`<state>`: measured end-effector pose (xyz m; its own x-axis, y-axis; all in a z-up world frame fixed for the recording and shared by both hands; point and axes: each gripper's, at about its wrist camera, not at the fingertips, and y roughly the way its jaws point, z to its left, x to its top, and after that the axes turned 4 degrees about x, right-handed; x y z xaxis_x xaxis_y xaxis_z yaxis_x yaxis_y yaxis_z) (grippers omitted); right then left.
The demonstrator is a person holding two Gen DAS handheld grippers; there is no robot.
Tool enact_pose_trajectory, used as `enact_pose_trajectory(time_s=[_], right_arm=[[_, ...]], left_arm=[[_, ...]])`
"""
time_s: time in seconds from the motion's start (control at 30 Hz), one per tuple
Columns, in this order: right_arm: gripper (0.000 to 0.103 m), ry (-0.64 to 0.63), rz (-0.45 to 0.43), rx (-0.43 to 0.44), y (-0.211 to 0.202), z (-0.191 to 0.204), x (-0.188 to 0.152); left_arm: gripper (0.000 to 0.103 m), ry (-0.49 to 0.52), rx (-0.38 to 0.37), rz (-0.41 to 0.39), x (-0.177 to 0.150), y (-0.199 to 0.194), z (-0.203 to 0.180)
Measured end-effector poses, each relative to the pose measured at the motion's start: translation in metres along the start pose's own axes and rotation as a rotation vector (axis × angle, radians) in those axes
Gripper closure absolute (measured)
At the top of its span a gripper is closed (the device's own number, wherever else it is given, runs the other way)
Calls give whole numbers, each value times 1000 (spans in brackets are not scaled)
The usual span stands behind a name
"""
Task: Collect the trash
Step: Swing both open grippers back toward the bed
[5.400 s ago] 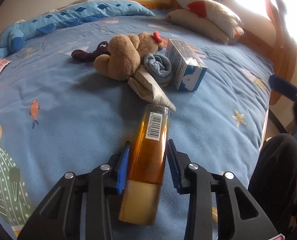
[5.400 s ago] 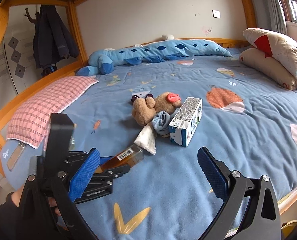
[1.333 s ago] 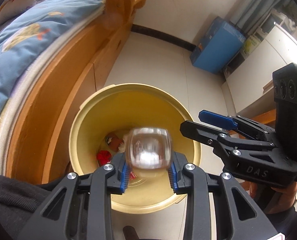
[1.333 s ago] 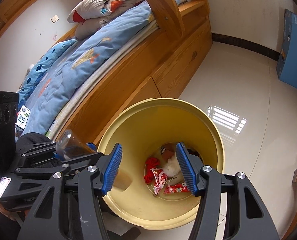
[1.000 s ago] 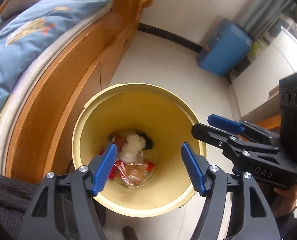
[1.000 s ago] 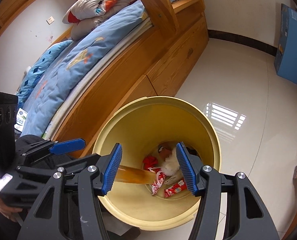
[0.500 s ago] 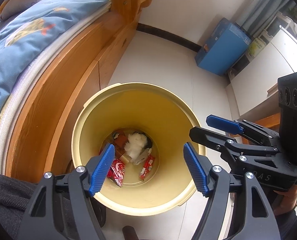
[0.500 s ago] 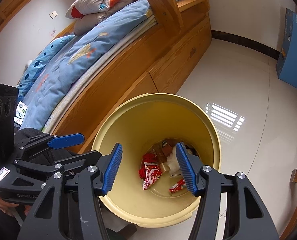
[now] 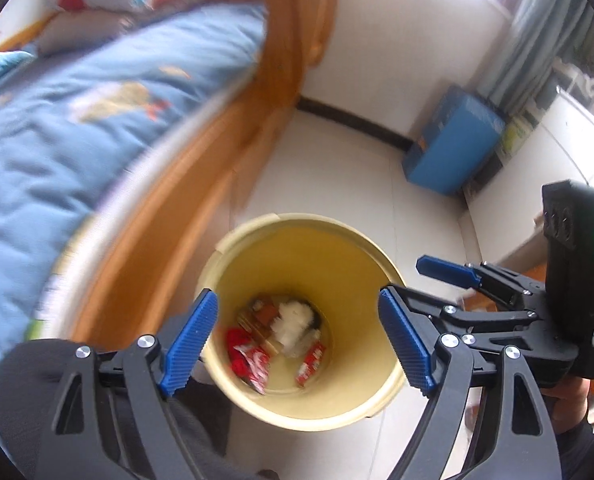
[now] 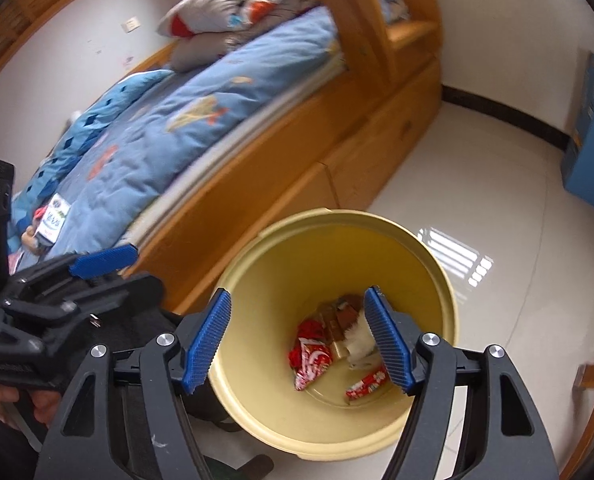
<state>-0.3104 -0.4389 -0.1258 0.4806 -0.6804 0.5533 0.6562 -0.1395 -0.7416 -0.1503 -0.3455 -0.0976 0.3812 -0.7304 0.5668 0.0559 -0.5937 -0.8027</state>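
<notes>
The yellow bin (image 9: 339,236) stands on the floor beside the bed, below both grippers. At its bottom lie red wrappers (image 9: 249,354), a white fluffy scrap (image 9: 295,320) and the amber bottle (image 9: 263,316). My left gripper (image 9: 297,296) hovers over the bin's mouth, its jaws opening with nothing between them. My right gripper (image 10: 297,292) also hangs above the bin (image 10: 337,216), jaws opening and empty. Each one shows in the other's view: the right gripper (image 9: 421,280) at the right, the left gripper (image 10: 125,272) at the left. A milk carton (image 10: 53,220) lies on the bed.
The wooden bed frame (image 10: 337,152) with drawers runs close along the bin's left side, with a blue blanket (image 9: 77,120) on top. A blue box (image 9: 453,144) stands by the far wall. A white cabinet (image 9: 537,168) is at the right. My dark trouser leg (image 9: 29,400) is at bottom left.
The left gripper let go of the amber bottle, which fell into the bin. Both grippers have since opened wider and lifted away from the bin, tilting up toward the bed.
</notes>
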Motion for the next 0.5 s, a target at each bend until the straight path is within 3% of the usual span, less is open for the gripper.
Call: enact_pose_trajectory(time_s=[0.2,0.37,0.5], right_arm=[[31,-101,-20,31,7,49,18],[9,-207,-97,106,2,109,31],[9,-331,-132,188,2,172,38]], left_arm=[[12,-98,104,-111,-4,-61,47],[8,-201,223,-189,-16,-108,94],[4,-307,308,-246,-35,-153,137]])
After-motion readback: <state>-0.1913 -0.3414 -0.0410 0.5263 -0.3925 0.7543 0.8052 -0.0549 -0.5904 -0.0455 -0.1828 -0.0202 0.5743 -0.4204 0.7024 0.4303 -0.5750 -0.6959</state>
